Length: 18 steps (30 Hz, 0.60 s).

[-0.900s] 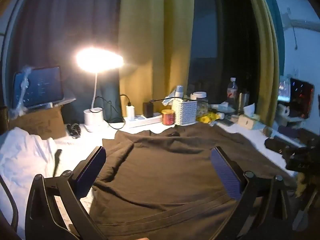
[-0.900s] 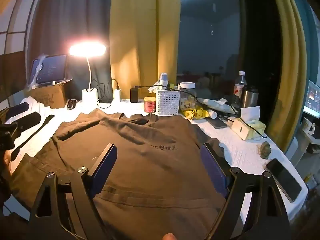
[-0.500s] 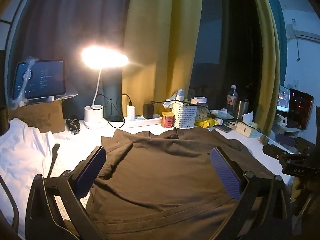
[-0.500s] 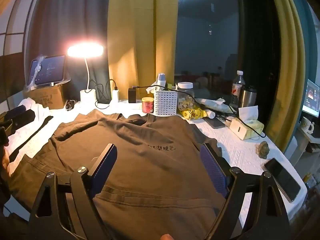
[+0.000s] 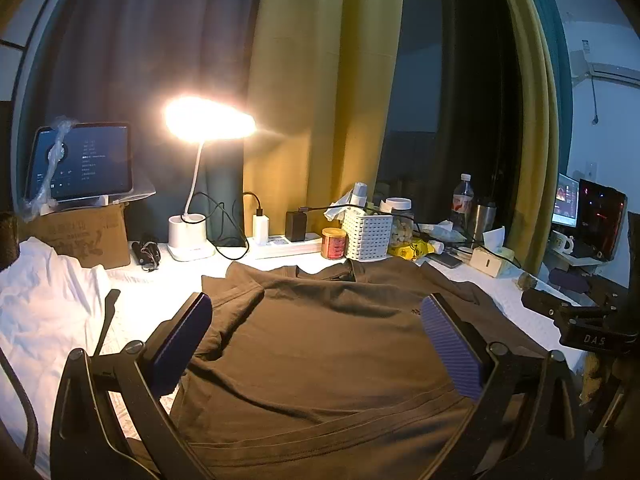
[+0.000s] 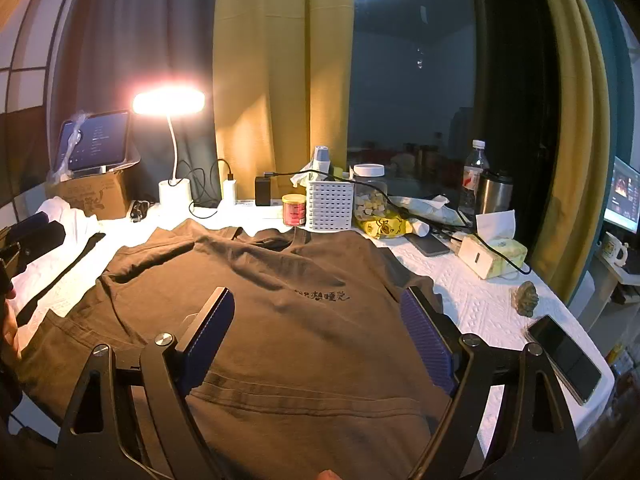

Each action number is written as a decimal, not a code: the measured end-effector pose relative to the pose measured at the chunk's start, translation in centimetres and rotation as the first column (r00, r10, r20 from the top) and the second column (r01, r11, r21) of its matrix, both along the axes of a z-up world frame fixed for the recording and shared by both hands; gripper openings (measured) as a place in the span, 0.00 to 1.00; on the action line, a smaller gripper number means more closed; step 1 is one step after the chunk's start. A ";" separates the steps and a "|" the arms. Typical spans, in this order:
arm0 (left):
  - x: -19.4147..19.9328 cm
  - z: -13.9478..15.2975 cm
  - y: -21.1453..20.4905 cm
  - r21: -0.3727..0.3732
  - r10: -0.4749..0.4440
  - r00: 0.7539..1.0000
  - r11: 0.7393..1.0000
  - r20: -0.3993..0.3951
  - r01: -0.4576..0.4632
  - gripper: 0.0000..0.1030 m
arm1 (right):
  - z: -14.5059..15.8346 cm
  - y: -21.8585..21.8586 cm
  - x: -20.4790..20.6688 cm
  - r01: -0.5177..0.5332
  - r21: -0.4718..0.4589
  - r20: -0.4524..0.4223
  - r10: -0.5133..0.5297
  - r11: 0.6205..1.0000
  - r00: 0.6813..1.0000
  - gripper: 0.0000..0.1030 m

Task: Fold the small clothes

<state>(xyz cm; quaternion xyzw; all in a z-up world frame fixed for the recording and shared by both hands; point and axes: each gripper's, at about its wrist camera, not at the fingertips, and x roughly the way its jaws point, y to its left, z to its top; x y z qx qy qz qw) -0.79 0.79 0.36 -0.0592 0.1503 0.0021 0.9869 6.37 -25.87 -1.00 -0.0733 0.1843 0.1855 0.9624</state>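
Left gripper (image 5: pixel 316 334): black frame, two angled arms with triangular cut-outs, round silver screw heads at pivots behind pads. Pads (image 5: pixel 450 344) flat, rectangular, ribbed, blue-purple, black backing.

Right gripper (image 6: pixel 316 330): same build; black linkage, silver screws behind each pad, ribbed blue pads (image 6: pixel 426 340). Seen from left wrist camera, its black body carries white letters "DAS". Fingertip shows at bottom frame edge, below right gripper.

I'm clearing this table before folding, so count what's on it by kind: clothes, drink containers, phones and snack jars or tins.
Clothes: 2, the brown T-shirt and the white garment
Drink containers: 2, the water bottle and the steel tumbler
Phones: 2, one and another
Jars or tins: 2, the jar and the red tin
Total: 8
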 end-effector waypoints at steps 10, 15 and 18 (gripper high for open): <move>-0.2 -0.3 0.0 0.007 0.005 1.000 1.000 0.002 -0.005 0.99 | -0.1 -0.3 0.1 0.005 0.001 -0.005 -0.005 1.000 1.000 0.85; -0.2 -0.3 -0.4 -0.007 0.001 1.000 1.000 0.007 -0.001 0.99 | -0.1 -0.3 0.1 0.005 0.002 -0.004 -0.005 1.000 1.000 0.85; -0.3 -0.2 -0.4 -0.009 0.003 1.000 1.000 0.008 -0.003 0.99 | -0.1 -0.4 0.1 0.005 0.001 -0.005 -0.005 1.000 1.000 0.85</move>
